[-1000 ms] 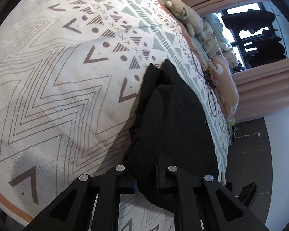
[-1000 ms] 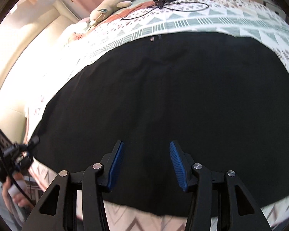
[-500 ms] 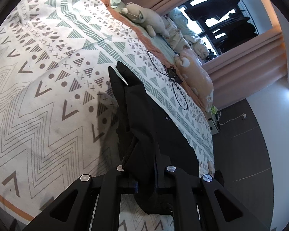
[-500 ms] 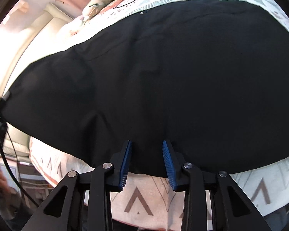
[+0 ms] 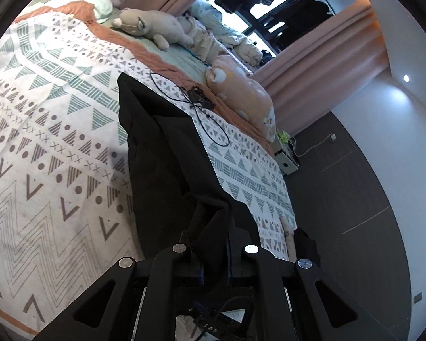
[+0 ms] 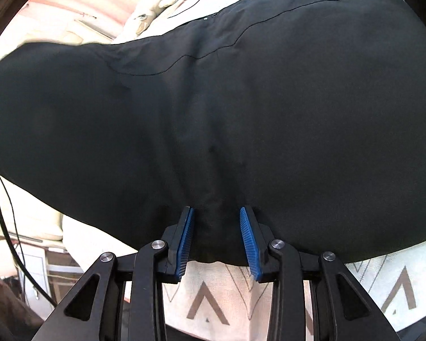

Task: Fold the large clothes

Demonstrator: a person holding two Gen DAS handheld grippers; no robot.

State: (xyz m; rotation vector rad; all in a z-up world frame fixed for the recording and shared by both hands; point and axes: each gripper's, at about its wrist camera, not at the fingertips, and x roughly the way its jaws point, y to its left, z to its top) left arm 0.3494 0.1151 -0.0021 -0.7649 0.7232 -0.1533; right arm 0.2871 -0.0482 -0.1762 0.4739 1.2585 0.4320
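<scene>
A large black garment [image 5: 167,153] lies along the patterned bed cover [image 5: 42,147]. My left gripper [image 5: 213,258] is shut on the garment's near end, and a bunched fold of cloth stands up between its fingers. In the right wrist view the same black garment [image 6: 241,99] fills most of the frame. My right gripper [image 6: 217,238] has its blue pads [image 6: 248,241] either side of the garment's near hem, with cloth gathered between them and a visible gap still there.
Plush toys [image 5: 153,28] and pillows [image 5: 241,91] line the far side of the bed. A black cable with a small device [image 5: 198,96] lies beside the garment. Dark floor [image 5: 340,199] lies beyond the bed's right edge. A cable [image 6: 2,213] hangs at left in the right wrist view.
My left gripper has lifted and pulled the garment's end, and its view has swung up toward the window. My right gripper's fingers have narrowed and moved onto the near hem, gathering cloth.
</scene>
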